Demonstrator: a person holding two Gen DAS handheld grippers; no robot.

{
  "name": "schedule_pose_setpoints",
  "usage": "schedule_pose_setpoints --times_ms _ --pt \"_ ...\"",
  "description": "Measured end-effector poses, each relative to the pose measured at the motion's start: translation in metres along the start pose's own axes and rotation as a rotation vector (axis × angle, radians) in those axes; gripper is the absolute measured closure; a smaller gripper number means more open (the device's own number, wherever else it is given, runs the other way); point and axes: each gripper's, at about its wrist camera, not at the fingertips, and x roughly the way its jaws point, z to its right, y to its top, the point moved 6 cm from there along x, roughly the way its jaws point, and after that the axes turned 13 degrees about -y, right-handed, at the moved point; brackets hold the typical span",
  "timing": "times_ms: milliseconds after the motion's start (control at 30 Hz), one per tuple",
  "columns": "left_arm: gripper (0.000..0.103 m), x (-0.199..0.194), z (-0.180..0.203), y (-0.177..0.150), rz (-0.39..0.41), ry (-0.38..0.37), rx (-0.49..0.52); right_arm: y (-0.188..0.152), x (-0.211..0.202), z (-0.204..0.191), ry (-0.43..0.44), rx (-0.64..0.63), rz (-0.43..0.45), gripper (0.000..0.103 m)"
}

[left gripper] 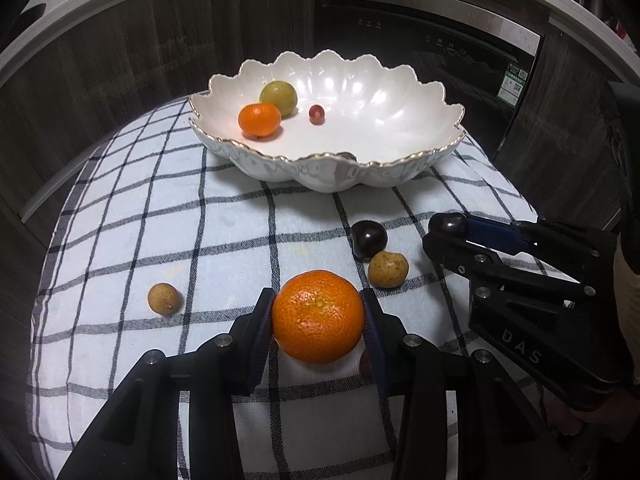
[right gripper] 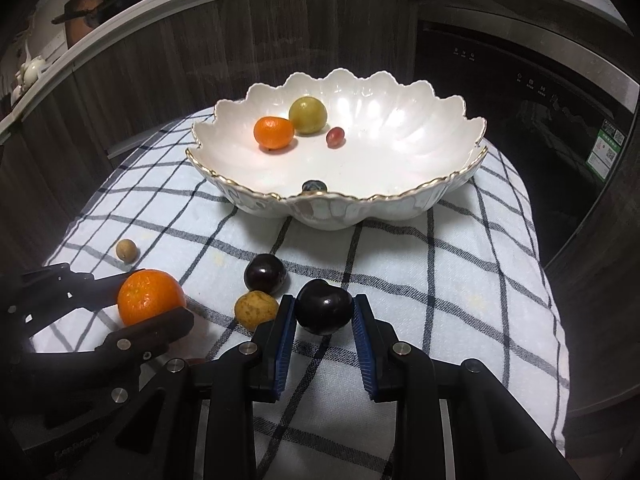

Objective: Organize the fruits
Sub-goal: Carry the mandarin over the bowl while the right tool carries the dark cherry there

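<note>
A white scalloped bowl [left gripper: 400,92] [right gripper: 400,136] stands at the far end of the checked cloth. It holds a small orange [left gripper: 259,119], a green-yellow fruit [left gripper: 279,98], a red grape [left gripper: 316,114] and a dark fruit at its near rim [right gripper: 314,187]. My left gripper [left gripper: 318,312] is shut on a large orange [left gripper: 318,316] [right gripper: 150,297]. My right gripper [right gripper: 324,312] is shut on a dark cherry [right gripper: 324,306] [left gripper: 447,224]. Another dark cherry [left gripper: 369,239] [right gripper: 265,273] and a tan longan [left gripper: 387,269] [right gripper: 256,309] lie between the grippers.
A second longan [left gripper: 163,298] [right gripper: 127,250] lies on the cloth [left gripper: 160,220] at the left. A reddish fruit [left gripper: 365,362] shows partly behind my left gripper's right finger. Dark wood cabinets and an appliance stand behind the table.
</note>
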Motion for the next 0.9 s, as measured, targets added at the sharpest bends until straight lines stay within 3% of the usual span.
schedule_pose_setpoints --times_ms 900 --pt "0.062 -0.038 0.0 0.047 0.074 0.029 0.025 0.035 -0.042 0.017 -0.028 0.042 0.082 0.073"
